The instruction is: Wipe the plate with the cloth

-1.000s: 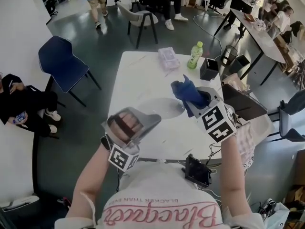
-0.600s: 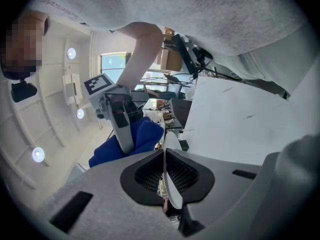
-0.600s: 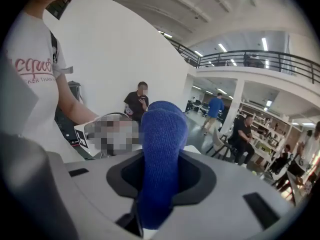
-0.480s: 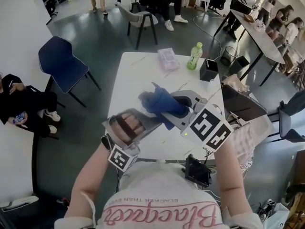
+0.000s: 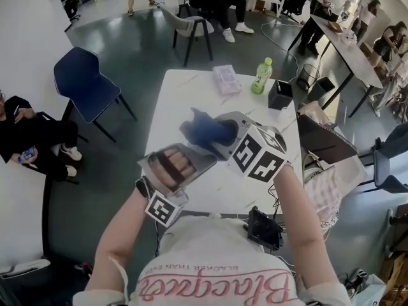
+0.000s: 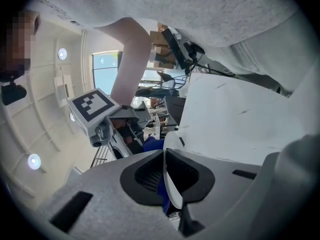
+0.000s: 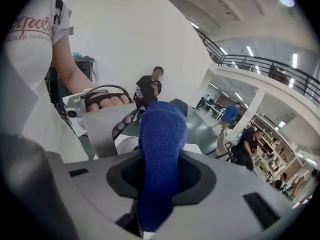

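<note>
Since a second ago, the right gripper (image 5: 224, 136) has swung its blue cloth (image 5: 204, 127) leftward across the white table (image 5: 185, 101). From the head view, the cloth is now just beside the left gripper (image 5: 203, 160), which hasn't shifted. I can't make out the plate behind them there.

The left gripper view shows the jaws clenched on the plate (image 6: 170, 190). The plate is held edge-on by its thin white rim, with the cloth (image 6: 152, 144) right behind it.

In the right gripper view, the jaws are clamped around the middle of the bunched cloth (image 7: 161, 149), and a fat wad pokes out past the tips.

I'd call the plate stiff, smooth and breakable. A rim pinch like that could let it twist under pressure, so take it deep on the rim. The cloth is soft and limp, best gripped in a bunch as it is.
</note>
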### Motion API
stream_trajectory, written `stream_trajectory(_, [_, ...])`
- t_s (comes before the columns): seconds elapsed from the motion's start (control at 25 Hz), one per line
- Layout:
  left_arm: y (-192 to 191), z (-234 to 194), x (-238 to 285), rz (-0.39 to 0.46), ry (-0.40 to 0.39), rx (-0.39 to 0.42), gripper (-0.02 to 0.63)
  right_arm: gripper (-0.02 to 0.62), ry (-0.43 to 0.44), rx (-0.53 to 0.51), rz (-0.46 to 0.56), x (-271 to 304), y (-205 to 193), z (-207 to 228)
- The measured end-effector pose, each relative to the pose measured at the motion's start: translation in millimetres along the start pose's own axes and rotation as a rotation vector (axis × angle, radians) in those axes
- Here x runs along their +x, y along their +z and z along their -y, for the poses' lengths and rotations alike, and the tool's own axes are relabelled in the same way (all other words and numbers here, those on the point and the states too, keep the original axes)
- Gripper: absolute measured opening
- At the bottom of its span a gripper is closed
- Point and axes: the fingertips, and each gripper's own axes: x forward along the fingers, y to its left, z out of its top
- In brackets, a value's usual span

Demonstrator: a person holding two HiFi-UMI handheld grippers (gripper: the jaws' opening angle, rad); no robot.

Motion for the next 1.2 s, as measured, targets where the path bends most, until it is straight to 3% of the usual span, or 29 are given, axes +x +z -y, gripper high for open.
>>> stream_trajectory(0.44, [3.2, -6.4, -8.5, 0.01, 0.015, -0.014, 0.017, 0.115, -0.07, 0.081, -0.131, 14.1, -64.0, 31.7])
stream_trajectory(0.72, [5.4, -9.4, -13.8, 0.017, 0.028, -0.165, 0.017, 0.115, -0.138, 0.215, -0.189, 1.8, -121.7, 37.7])
stream_trajectory(0.84, [-1.3, -15.2, -16.7, 0.019, 0.055, -0.315, 0.017, 0.115, -0.176, 0.257, -0.201, -8.7, -139.2, 39.5])
stream_trajectory(1.2, [-45.4, -24.8, -17.3, -0.019, 0.182, -0.984, 0.017, 0.115, -0.351, 0.404, -0.069, -49.1, -135.7, 35.3])
